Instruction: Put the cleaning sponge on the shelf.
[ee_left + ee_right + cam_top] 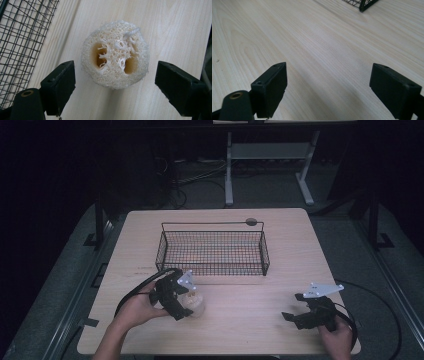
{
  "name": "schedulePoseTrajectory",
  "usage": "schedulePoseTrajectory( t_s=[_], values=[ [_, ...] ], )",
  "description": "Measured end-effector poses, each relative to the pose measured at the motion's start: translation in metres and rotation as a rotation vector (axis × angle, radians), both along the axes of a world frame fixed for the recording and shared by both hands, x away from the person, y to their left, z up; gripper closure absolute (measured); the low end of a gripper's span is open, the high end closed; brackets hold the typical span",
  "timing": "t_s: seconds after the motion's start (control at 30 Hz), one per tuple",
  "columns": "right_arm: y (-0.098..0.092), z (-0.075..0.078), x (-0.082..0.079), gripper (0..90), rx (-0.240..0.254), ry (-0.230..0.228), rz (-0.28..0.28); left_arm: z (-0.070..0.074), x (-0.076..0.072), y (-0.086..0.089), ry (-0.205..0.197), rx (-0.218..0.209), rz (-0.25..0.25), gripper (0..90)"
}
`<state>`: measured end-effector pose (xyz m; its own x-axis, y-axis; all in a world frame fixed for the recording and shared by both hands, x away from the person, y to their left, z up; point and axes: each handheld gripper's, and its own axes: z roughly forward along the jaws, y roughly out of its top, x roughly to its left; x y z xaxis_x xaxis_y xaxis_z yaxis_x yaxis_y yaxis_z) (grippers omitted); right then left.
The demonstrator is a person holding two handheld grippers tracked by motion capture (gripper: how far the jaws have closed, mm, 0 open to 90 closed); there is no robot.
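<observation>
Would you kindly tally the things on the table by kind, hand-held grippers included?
Loofah sponge: 1
Black wire basket: 1
Hand-held grippers: 2, the left hand-held gripper open around the sponge, the right hand-held gripper open over bare table
Total: 4

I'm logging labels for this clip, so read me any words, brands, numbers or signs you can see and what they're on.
None: no readable text on the loofah sponge, the wire basket, the wooden table, the left gripper or the right gripper.
</observation>
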<state>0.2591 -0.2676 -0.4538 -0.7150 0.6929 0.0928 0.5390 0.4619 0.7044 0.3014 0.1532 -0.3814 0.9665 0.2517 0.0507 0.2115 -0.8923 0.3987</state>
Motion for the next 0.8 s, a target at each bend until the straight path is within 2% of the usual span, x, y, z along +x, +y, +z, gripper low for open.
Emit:
schedulePoseTrajectory(
  t_s=[0.7,0.8],
  values=[
    [0.001,0.000,0.001,14.2,0.000,0.001,0.004,-0.008,0.007,-0.015,0.039,0.044,-0.025,15.7],
    [0.001,0.000,0.000,14.2,0.000,0.004,0.004,-0.009,0.008,-0.017,0.048,0.051,-0.035,18.3]
  ],
)
